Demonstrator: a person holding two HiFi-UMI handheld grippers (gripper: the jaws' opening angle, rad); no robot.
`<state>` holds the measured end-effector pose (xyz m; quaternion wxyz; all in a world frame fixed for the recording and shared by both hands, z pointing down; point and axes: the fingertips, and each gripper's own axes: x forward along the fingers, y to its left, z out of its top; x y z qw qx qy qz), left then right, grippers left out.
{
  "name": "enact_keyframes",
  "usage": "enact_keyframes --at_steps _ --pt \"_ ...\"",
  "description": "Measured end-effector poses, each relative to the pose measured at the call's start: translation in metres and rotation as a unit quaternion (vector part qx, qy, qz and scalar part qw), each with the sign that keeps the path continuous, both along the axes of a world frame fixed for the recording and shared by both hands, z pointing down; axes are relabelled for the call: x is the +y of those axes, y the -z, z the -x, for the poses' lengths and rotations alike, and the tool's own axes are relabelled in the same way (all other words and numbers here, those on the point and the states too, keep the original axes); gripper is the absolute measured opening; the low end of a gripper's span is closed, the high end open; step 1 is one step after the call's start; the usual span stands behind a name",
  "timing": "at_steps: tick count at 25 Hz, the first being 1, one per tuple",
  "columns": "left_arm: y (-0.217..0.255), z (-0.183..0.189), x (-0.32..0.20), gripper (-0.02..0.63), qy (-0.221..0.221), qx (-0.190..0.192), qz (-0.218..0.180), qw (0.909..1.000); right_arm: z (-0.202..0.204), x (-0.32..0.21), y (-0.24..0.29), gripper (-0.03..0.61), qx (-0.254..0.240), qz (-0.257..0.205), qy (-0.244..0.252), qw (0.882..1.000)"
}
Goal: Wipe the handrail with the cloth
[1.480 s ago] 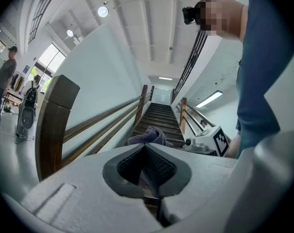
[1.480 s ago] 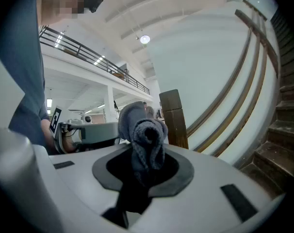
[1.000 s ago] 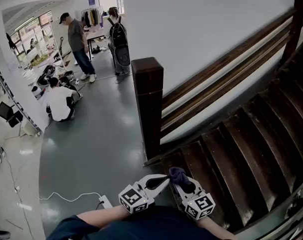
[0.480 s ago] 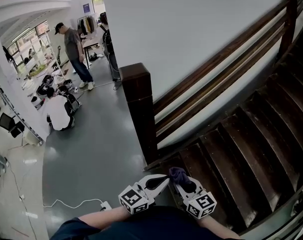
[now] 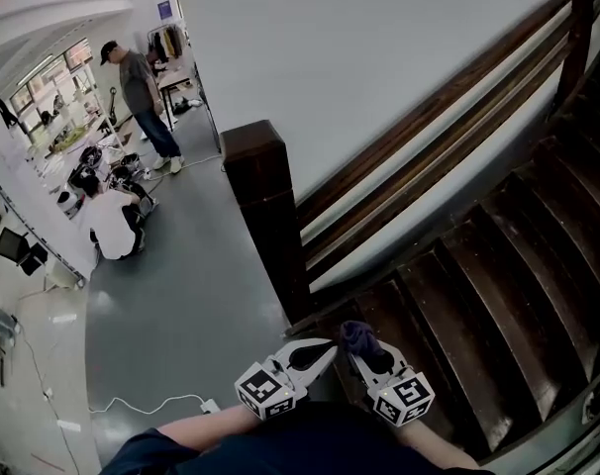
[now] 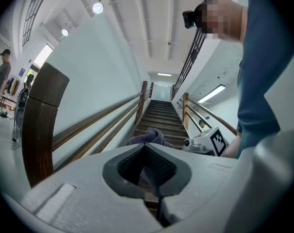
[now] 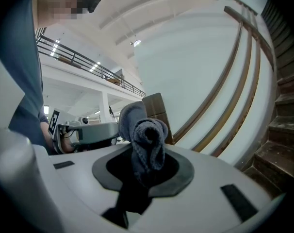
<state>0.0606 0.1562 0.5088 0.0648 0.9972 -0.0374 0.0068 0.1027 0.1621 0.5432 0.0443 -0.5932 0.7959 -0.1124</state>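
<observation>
A purple cloth is bunched in my right gripper, whose jaws are shut on it; in the right gripper view the cloth stands up out of the jaws. My left gripper is shut and holds nothing, close beside the right one. Both are low at my front, above the bottom steps. The dark wooden handrail climbs to the upper right from a square newel post, well ahead of both grippers. In the left gripper view the handrail and post lie ahead on the left.
Dark wooden stairs rise to the right, with a second railing on their far side. On the grey floor to the left a person stands, another crouches, and a white cable with a power strip lies near my feet.
The view has swung a little: the newel post has slid left in the picture. Both grippers stay together at the bottom, the cloth still held.
</observation>
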Motion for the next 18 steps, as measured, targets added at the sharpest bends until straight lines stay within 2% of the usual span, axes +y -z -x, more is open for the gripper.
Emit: enact_keyframes --at_steps 5,9,14,18 --pt "0.0 -0.012 -0.062 0.002 -0.018 0.017 0.013 0.9996 -0.009 -0.057 -0.006 0.094 0.013 0.014 -0.022 1.0" --pt "0.025 -0.019 -0.135 0.002 -0.039 0.047 0.009 0.9981 -0.013 -0.126 0.008 0.094 0.023 0.018 -0.054 0.998" --pt "0.049 -0.022 -0.196 0.002 -0.091 0.056 -0.005 0.9942 -0.017 -0.201 0.039 0.094 0.037 0.005 -0.101 0.994" --pt "0.058 -0.034 -0.224 0.002 -0.126 0.071 -0.009 0.9895 -0.027 -0.235 0.047 0.094 0.05 0.002 -0.132 0.99"
